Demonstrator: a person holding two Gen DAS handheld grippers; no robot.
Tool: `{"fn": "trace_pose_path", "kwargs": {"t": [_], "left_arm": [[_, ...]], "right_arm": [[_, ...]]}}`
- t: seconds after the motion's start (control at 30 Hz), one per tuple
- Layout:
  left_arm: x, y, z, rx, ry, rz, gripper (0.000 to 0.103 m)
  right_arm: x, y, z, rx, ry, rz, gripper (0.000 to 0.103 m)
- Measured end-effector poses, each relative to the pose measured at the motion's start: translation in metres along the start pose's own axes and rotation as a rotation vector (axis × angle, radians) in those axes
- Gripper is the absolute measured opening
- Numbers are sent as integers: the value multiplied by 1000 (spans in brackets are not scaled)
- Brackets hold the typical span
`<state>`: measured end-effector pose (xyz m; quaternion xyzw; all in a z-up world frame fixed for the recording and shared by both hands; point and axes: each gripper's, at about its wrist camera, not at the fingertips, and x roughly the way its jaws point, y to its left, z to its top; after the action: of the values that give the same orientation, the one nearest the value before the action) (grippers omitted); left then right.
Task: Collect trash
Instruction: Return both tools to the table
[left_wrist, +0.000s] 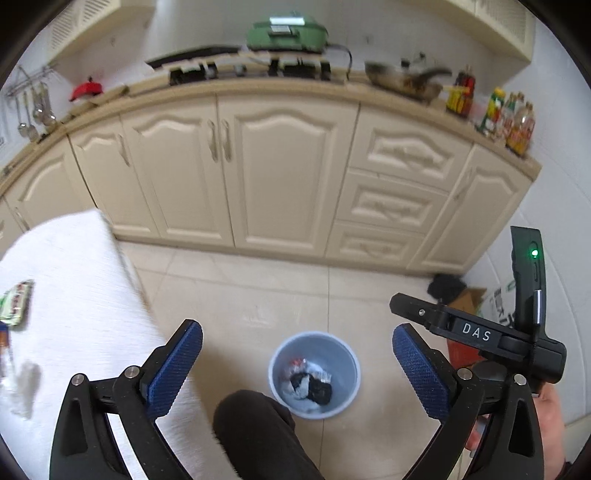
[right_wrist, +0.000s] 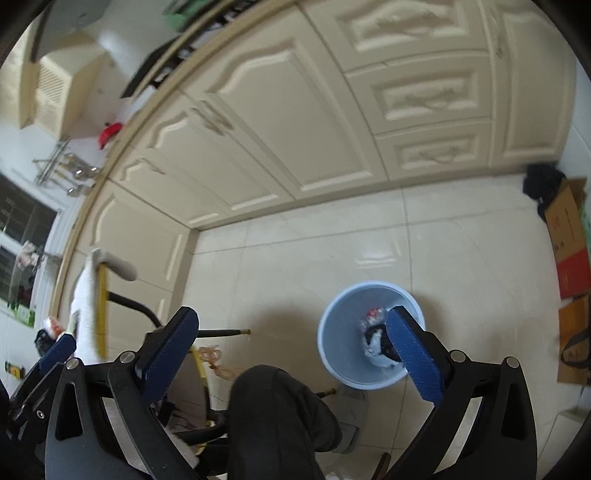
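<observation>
Between drops, I'd say: both claws empty over the floor, blue bin (left_wrist: 314, 374) below already holding crumpled trash (left_wrist: 310, 384). Left claw (left_wrist: 297, 365) spread wide, touching nothing; right claw (right_wrist: 291, 354) likewise spread, gripping nothing. Next move likely swings left to the white-clothed worktop (left_wrist: 74, 277), where a green wrapper (left_wrist: 16, 302) waits.

Your right gripper (right_wrist: 295, 350) hangs above the tiled floor (right_wrist: 461, 258) with its blue-padded jaws spread wide and nothing between them. Past its right finger sits the pale blue bin (right_wrist: 332, 332), upright, with crumpled black and white trash (right_wrist: 373, 341) at the bottom. Your dark-trousered knee (right_wrist: 273, 406) rises between the fingers. Cream cabinets (right_wrist: 295, 110) line the far wall, and cardboard boxes (right_wrist: 569, 251) stand at the right edge.
</observation>
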<state>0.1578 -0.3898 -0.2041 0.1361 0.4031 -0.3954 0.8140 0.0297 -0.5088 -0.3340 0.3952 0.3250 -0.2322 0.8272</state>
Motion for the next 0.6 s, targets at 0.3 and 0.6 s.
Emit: {"fn": "trace_pose_path", "kwargs": {"t": [0.3, 0.6], "left_arm": [[-111, 41, -48, -74, -168, 76, 102], [-214, 82, -114, -177, -295, 231, 102]], "right_arm": [[-36, 94, -1, -154, -82, 111, 103], [-35, 183, -24, -330, -72, 200, 103]]}}
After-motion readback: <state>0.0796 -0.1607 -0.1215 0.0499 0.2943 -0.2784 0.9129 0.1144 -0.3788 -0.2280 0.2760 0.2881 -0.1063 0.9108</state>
